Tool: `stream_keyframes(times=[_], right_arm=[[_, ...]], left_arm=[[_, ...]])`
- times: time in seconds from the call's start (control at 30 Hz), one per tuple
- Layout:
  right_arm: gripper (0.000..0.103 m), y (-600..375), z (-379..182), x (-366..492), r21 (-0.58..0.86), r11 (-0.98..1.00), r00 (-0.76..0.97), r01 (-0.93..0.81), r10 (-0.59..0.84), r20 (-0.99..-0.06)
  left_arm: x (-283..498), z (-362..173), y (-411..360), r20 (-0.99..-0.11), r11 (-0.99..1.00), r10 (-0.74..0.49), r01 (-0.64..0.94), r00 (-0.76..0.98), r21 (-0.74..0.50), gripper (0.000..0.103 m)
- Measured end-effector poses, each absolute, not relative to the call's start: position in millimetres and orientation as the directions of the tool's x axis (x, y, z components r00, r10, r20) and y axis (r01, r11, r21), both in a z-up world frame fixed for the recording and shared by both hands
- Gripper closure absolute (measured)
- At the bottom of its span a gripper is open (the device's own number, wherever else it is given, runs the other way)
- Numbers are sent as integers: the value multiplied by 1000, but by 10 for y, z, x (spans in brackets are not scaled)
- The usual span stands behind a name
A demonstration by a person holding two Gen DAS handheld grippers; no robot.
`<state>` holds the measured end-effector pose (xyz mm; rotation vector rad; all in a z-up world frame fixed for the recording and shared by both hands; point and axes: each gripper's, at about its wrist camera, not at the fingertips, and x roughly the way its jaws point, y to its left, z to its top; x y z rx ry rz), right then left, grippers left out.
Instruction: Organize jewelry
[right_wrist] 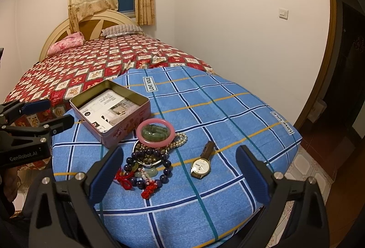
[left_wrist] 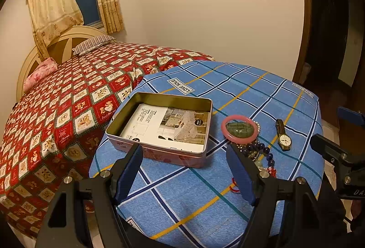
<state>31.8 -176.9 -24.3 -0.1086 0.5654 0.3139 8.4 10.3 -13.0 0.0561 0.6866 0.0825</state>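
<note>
An open pink tin box (left_wrist: 159, 152) (right_wrist: 118, 131) with a printed card inside stands on the blue checked cloth. To its right lies a pile of jewelry: a pink bangle (left_wrist: 239, 137) (right_wrist: 155, 142) around a green bracelet (left_wrist: 240, 129) (right_wrist: 154, 131), a pearl string (right_wrist: 180, 139), dark bead bracelets (left_wrist: 262, 150) (right_wrist: 148, 154) and red cord knots (right_wrist: 148, 191). A gold wristwatch (left_wrist: 284, 139) (right_wrist: 200, 167) lies further right. My left gripper (left_wrist: 184, 170) is open above the near cloth, by the tin. My right gripper (right_wrist: 180, 175) is open, with the beads and watch between its fingers.
The blue cloth (left_wrist: 228, 88) (right_wrist: 216, 106) covers a small raised surface at the foot of a bed with a red patterned cover (left_wrist: 68, 106) (right_wrist: 79, 72). A doorway (left_wrist: 330, 31) is at the right. The other gripper shows at the frame edge (left_wrist: 330, 152) (right_wrist: 34, 129).
</note>
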Motion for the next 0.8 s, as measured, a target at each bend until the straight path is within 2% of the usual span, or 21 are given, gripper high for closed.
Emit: stream_keyframes(times=[0.73, 0.8], right_arm=[[6, -1760, -288, 328, -14, 945, 785, -327, 263, -561], [10, -1764, -332, 361, -17, 944, 781, -329, 262, -567]], left_arm=[[111, -234, 43, -639, 996, 86, -43, 765, 83, 28], [123, -286, 42, -638, 996, 79, -34, 766, 83, 28]])
